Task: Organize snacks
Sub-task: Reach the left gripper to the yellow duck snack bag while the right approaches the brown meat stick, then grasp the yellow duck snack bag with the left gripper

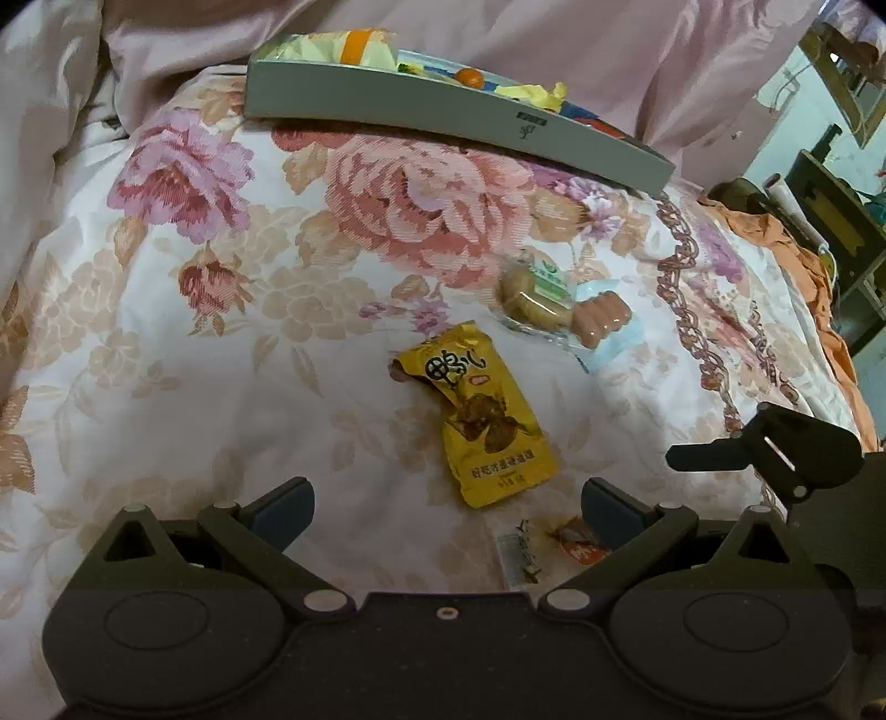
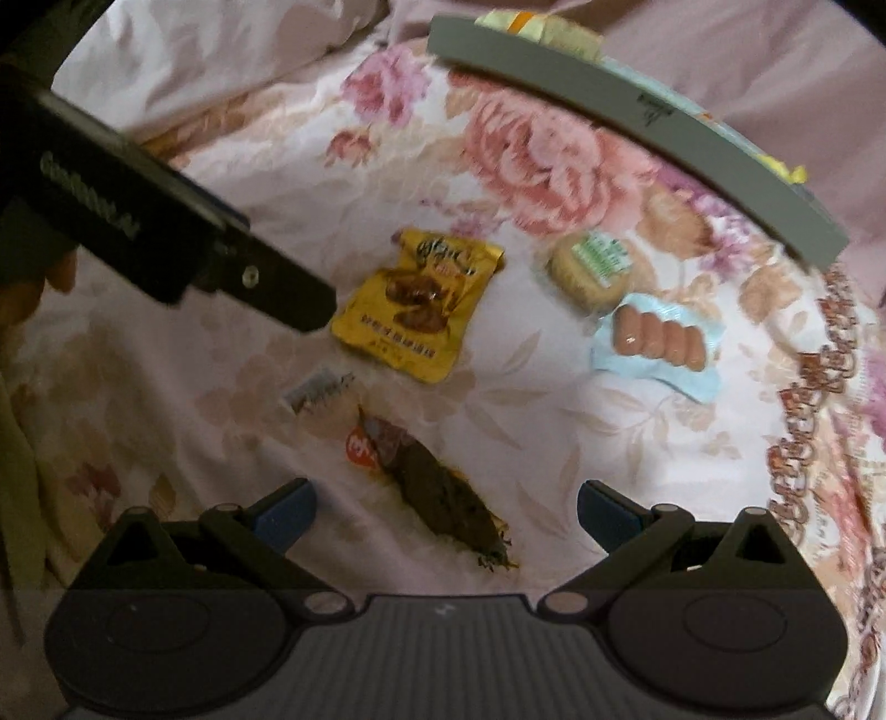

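A yellow snack packet (image 1: 487,421) lies on the floral bedspread, just ahead of my open, empty left gripper (image 1: 447,512). It also shows in the right wrist view (image 2: 412,304). A clear-wrapped brown snack (image 2: 432,487) lies between the fingers of my open, empty right gripper (image 2: 446,512); its end shows in the left wrist view (image 1: 576,545). A round cake packet (image 1: 534,293) (image 2: 595,268) and a sausage pack (image 1: 601,321) (image 2: 659,338) lie farther right. A grey tray (image 1: 443,105) (image 2: 637,127) holding several snacks sits at the back.
The other gripper's body shows at the right edge of the left wrist view (image 1: 775,448) and at the upper left of the right wrist view (image 2: 166,232). A pink quilt (image 1: 554,33) is bunched behind the tray. Furniture and orange cloth (image 1: 797,243) stand beyond the bed's right edge.
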Motion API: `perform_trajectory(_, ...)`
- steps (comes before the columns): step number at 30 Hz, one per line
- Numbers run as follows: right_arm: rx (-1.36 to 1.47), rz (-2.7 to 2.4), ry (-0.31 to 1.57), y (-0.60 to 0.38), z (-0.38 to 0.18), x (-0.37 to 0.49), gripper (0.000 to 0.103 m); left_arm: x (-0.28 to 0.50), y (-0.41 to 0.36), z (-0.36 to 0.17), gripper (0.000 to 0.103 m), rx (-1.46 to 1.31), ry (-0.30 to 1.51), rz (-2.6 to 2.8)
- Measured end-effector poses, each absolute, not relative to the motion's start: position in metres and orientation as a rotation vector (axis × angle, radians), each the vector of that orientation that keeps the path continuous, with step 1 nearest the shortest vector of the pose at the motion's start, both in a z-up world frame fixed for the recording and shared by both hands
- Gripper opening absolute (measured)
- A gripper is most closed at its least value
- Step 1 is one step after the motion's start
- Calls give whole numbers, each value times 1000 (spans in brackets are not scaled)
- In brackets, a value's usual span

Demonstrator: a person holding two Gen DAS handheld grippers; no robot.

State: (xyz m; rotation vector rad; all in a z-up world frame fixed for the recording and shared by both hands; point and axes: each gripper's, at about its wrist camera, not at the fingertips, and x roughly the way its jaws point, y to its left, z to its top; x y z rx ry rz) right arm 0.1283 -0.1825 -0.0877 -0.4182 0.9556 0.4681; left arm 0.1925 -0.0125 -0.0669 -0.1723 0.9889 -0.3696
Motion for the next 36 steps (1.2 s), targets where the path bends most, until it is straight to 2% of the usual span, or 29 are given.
perform_trajectory(10,-417,628,1004,-194,-97,151,102,198,-11,-74,102,-196,1012,-351)
perform_trajectory(19,-301,664,1051,-203,-91,159,86,196,-18,-75,102,-166,990,-374)
perform_trajectory(27,-179,686,1061,-211,-85,171,85,195,-18,-74,102,-160,980,-376)
perform_trajectory(32,-292,692,1038,-201,-89,161,83,198,-23,-75,102,-143,954,-375)
perform_trajectory(36,-309,690,1033,-198,-91,161,72,201,-36,-75,102,-86,907,-391)
